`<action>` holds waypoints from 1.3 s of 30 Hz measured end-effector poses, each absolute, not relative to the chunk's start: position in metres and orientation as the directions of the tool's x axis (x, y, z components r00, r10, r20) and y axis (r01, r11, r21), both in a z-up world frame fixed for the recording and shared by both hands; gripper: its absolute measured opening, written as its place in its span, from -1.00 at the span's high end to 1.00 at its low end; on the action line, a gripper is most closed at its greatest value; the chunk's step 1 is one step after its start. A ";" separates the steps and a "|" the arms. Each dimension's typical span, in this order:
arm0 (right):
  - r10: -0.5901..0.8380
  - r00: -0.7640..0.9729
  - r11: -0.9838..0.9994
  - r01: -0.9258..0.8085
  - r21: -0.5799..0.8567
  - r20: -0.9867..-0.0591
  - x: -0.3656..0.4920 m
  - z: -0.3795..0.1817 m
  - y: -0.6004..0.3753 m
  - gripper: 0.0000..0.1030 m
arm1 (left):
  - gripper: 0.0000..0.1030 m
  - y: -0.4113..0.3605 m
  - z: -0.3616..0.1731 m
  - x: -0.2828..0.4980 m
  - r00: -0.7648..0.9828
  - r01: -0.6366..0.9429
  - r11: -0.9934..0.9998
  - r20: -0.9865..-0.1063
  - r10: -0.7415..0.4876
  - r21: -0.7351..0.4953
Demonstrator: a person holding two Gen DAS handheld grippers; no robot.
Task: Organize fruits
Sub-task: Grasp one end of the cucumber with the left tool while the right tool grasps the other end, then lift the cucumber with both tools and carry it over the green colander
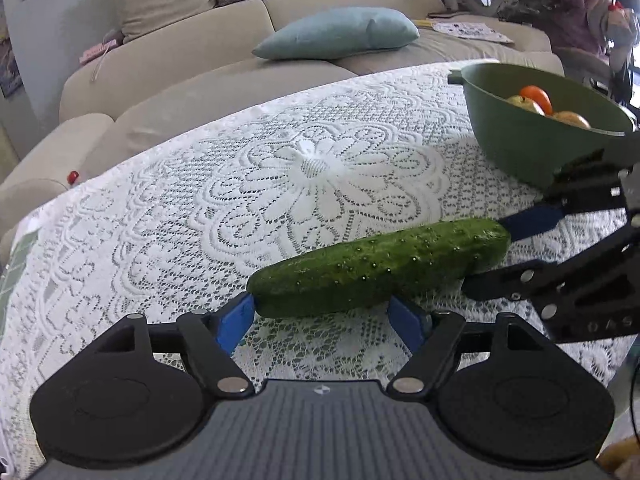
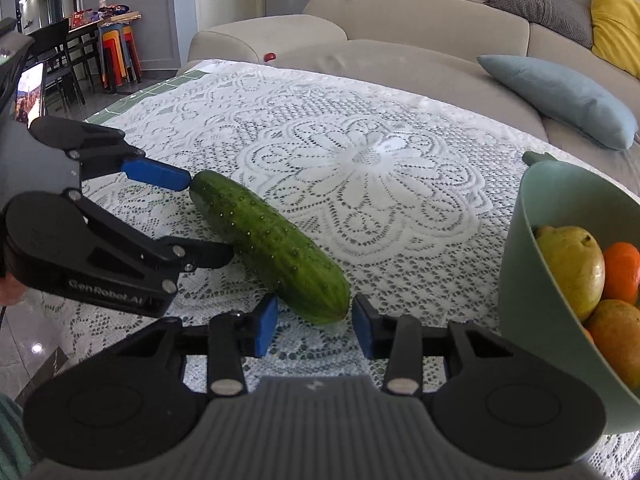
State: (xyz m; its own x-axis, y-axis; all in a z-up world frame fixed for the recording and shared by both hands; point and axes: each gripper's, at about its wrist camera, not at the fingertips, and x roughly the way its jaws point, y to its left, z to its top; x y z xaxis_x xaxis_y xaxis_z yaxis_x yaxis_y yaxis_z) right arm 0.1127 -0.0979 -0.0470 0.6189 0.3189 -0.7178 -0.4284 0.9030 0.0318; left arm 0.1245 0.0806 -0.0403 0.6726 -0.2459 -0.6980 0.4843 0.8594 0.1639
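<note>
A dark green cucumber (image 1: 380, 268) lies flat on the lace tablecloth (image 1: 320, 168). My left gripper (image 1: 322, 302) stands open around one end of it, one blue pad (image 1: 236, 320) beside the tip. From the other side my right gripper (image 2: 315, 304) straddles the cucumber's (image 2: 272, 244) opposite end. Its pads (image 2: 266, 326) sit close on both sides without pressing, so it is open. Each view shows the other gripper (image 1: 486, 256) (image 2: 210, 216) across the cucumber. A green bowl (image 2: 520, 260) at the right holds a yellow-green pear (image 2: 572, 268) and two oranges (image 2: 624, 272).
A beige sofa (image 1: 200, 52) with a blue cushion (image 1: 336, 36) runs behind the table. The table's far edge (image 2: 320, 68) lies just before it. A phone screen (image 2: 30, 94) and dining chairs (image 2: 60, 60) stand far left; a person (image 1: 572, 4) is at the back right.
</note>
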 end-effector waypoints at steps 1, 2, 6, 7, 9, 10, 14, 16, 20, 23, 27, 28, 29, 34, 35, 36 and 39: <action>0.322 0.619 0.903 -0.429 0.036 -0.717 0.114 -0.047 -0.098 0.25 | -0.72 0.081 -0.040 0.125 0.671 0.484 0.861 -0.699 -0.249 0.157; 0.326 0.619 0.903 -0.428 0.041 -0.715 0.115 -0.048 -0.098 0.26 | -0.72 0.082 -0.039 0.126 0.670 0.484 0.861 -0.699 -0.251 0.154; 0.330 0.620 0.906 -0.420 0.055 -0.712 0.119 -0.046 -0.098 0.26 | -0.73 0.082 -0.039 0.129 0.669 0.483 0.864 -0.698 -0.257 0.145; 0.332 0.621 0.907 -0.417 0.058 -0.710 0.119 -0.046 -0.099 0.26 | -0.73 0.082 -0.039 0.130 0.666 0.482 0.866 -0.699 -0.261 0.135; 0.329 0.629 0.910 -0.410 0.060 -0.704 0.120 -0.045 -0.099 0.25 | -0.74 0.086 -0.038 0.133 0.659 0.477 0.872 -0.700 -0.276 0.105; 0.325 0.634 0.913 -0.405 0.057 -0.701 0.120 -0.045 -0.099 0.23 | -0.74 0.088 -0.038 0.136 0.656 0.477 0.875 -0.699 -0.287 0.088; 0.302 0.646 0.921 -0.388 0.039 -0.702 0.123 -0.045 -0.098 0.19 | -0.77 0.089 -0.037 0.140 0.655 0.484 0.872 -0.691 -0.307 0.072; 0.294 0.645 0.923 -0.383 0.034 -0.706 0.126 -0.047 -0.097 0.15 | -0.77 0.089 -0.036 0.142 0.656 0.495 0.866 -0.686 -0.314 0.077; 0.292 0.648 0.927 -0.373 0.041 -0.704 0.130 -0.047 -0.097 0.12 | -0.77 0.093 -0.034 0.149 0.641 0.507 0.861 -0.688 -0.341 0.045; 0.300 0.647 0.927 -0.370 0.055 -0.701 0.132 -0.046 -0.099 0.12 | -0.78 0.093 -0.035 0.152 0.627 0.525 0.850 -0.693 -0.355 0.039; 0.304 0.646 0.928 -0.367 0.064 -0.700 0.133 -0.045 -0.100 0.11 | -0.80 0.089 -0.037 0.152 0.631 0.543 0.837 -0.691 -0.351 0.070; 0.306 0.644 0.928 -0.367 0.068 -0.701 0.133 -0.046 -0.100 0.11 | -0.80 0.088 -0.038 0.152 0.631 0.545 0.835 -0.691 -0.353 0.072; 0.308 0.642 0.928 -0.366 0.073 -0.702 0.134 -0.046 -0.101 0.10 | -0.80 0.089 -0.038 0.152 0.631 0.548 0.834 -0.690 -0.356 0.070; 0.312 0.634 0.926 -0.371 0.076 -0.708 0.137 -0.048 -0.100 0.01 | -0.80 0.089 -0.037 0.153 0.632 0.558 0.827 -0.684 -0.365 0.074; 0.316 0.632 0.924 -0.373 0.080 -0.708 0.136 -0.048 -0.100 -0.01 | -0.80 0.089 -0.038 0.153 0.628 0.568 0.819 -0.688 -0.363 0.087; 0.319 0.632 0.923 -0.375 0.082 -0.706 0.136 -0.048 -0.100 -0.02 | -0.80 0.089 -0.038 0.153 0.625 0.580 0.809 -0.692 -0.362 0.101; 0.322 0.634 0.921 -0.383 0.076 -0.703 0.134 -0.047 -0.099 -0.03 | -0.80 0.094 -0.041 0.155 0.614 0.579 0.810 -0.704 -0.358 0.094</action>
State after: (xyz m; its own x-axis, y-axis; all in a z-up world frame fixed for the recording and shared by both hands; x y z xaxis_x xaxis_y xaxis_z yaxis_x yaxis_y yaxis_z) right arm 0.1344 -0.0995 -0.0468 0.6342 0.3222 -0.7028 -0.3831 0.9206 0.0763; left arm 0.1547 0.0936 -0.0409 0.6139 -0.3580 -0.7036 0.5794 0.8096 0.0937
